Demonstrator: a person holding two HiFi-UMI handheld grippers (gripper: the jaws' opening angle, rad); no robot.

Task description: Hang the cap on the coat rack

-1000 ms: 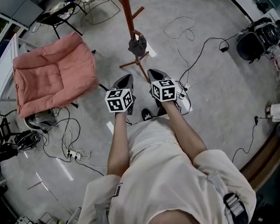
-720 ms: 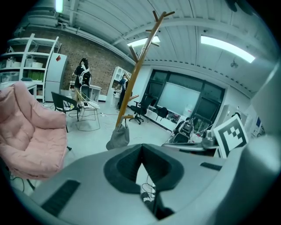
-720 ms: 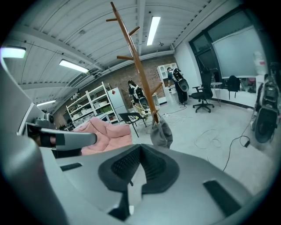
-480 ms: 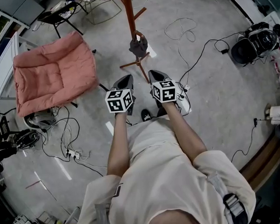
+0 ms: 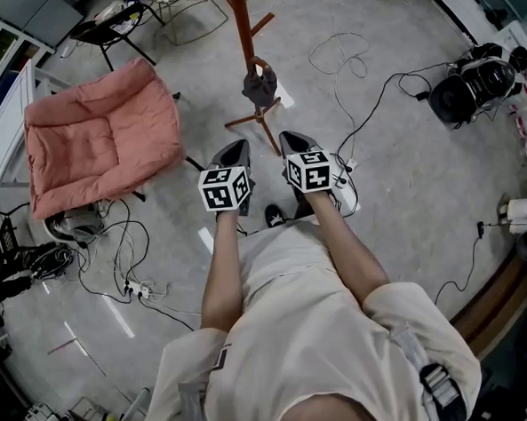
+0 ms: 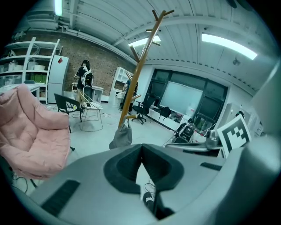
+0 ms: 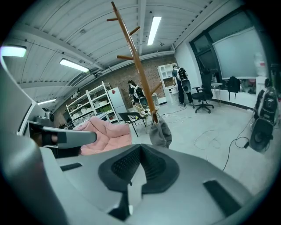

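A grey cap hangs from a low peg of the orange-brown wooden coat rack, just ahead of both grippers. The left gripper and the right gripper are held side by side at waist height, short of the rack's feet, both shut with nothing between the jaws. In the left gripper view the cap hangs beyond the closed left gripper, beside the rack pole. In the right gripper view the cap hangs above the closed right gripper, on the rack.
A pink padded chair stands to the left of the rack. Loose cables trail over the grey floor, and a black backpack lies at the far right. A black folding chair stands behind. A person stands far off.
Neither gripper nor the cap has moved. Only the head view has shifted a little.
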